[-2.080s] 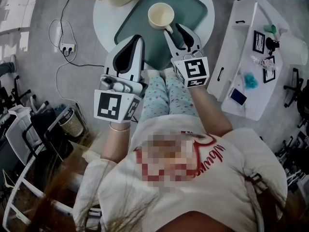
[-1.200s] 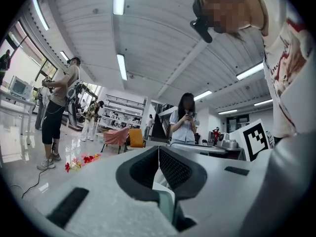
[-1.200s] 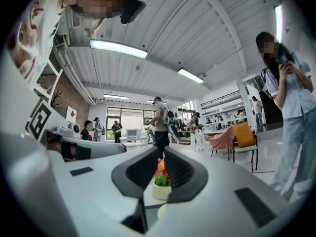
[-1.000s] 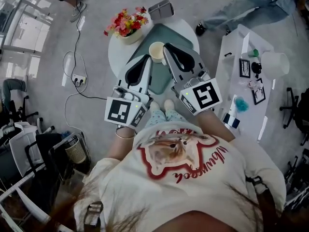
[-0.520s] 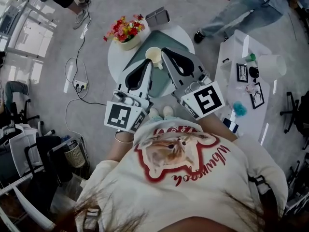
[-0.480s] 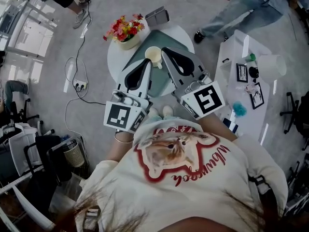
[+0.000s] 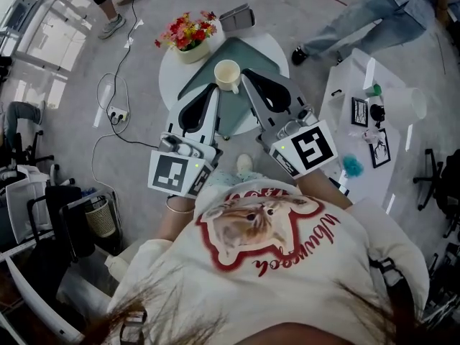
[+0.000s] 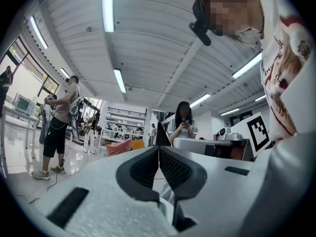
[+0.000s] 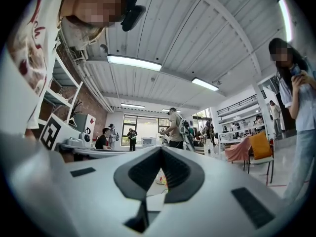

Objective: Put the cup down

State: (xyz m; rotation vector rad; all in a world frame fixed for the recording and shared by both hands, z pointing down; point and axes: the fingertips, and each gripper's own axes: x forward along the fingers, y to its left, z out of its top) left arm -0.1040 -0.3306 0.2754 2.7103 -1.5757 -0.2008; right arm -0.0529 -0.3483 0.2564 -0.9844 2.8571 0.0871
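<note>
A cream cup [image 7: 228,74] with a handle stands upright on the green tray [image 7: 251,49] on the round white table [image 7: 169,70]. Nothing holds it. In the head view my left gripper [image 7: 213,89] shows just below and left of the cup, and my right gripper [image 7: 245,75] just to its right; both are held up off the table. The left gripper view has my left gripper [image 8: 159,151] with its jaws pressed together and nothing between them, aimed out into the room. In the right gripper view my right gripper [image 9: 160,149] is likewise shut and empty.
A bowl of flowers [image 7: 185,33] and a grey box [image 7: 237,16] sit at the table's far side. A white side table [image 7: 345,121] with small items stands to the right. A power strip [image 7: 115,111] lies on the floor to the left. People stand around the room.
Both grippers have risen and drawn back from the cup, which stays on the tray. The table now looks smaller and farther below.
</note>
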